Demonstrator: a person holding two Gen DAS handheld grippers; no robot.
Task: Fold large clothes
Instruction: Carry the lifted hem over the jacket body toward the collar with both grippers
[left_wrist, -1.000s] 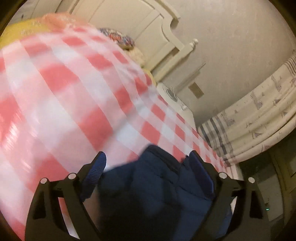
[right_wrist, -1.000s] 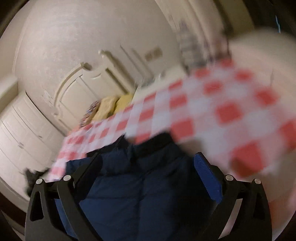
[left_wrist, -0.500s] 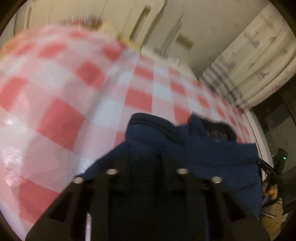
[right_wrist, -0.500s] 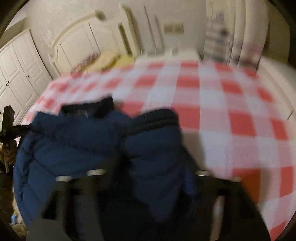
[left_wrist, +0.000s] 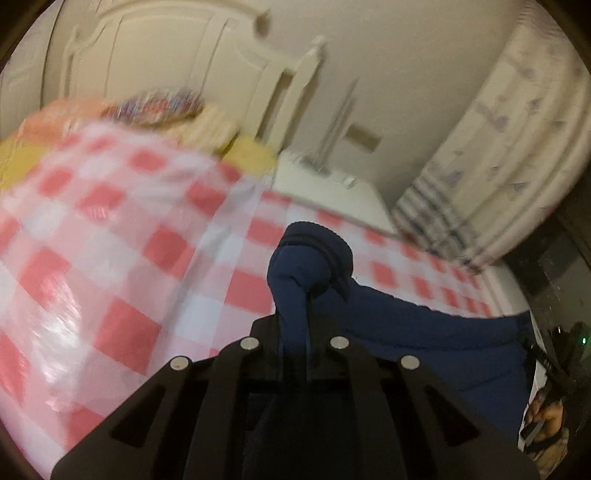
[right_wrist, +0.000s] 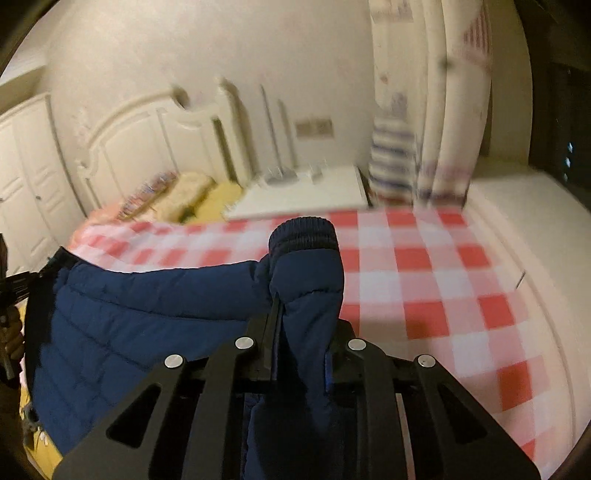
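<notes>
Navy quilted puffer jacket (right_wrist: 147, 306) hangs stretched between the two grippers above the bed with the red-and-white checked cover (right_wrist: 436, 280). Left gripper (left_wrist: 295, 332) has just been closing and is now clamped tight on a bunched bit of the jacket, a ribbed cuff (left_wrist: 328, 251) poking up past the fingertips. Right gripper (right_wrist: 303, 325) has likewise just been closing, jaws pinched on a thicker padded wad, its own ribbed cuff (right_wrist: 306, 232) standing above the fingers. So each tool looks to have a sleeve end, body of the jacket sagging between and below.

Handling, as judged: soft, puffy, compressible, light for its bulk but big, so it swings and droops. The shell fabric looks smooth, probably slick nylon, so a thin pinch may creep out; the ribbed cuffs are grippier and give a stop against slipping. Padding springs back, folds won't hold a crease, need pressing flat on the cover. Nothing fragile; a zip or other hardware is not clear in either view.

Where to hold: current cuff grips look fine for lifting and spreading. For folding, better at shoulder seams or hem corners, taking a full wad of padding, not just the shell. Keep both hands level so the body lands flat, not twisted.

Headboard (right_wrist: 147, 144), pillows (right_wrist: 192, 192) and curtain (left_wrist: 498, 166) lie at the far side, well apart from the jacket
</notes>
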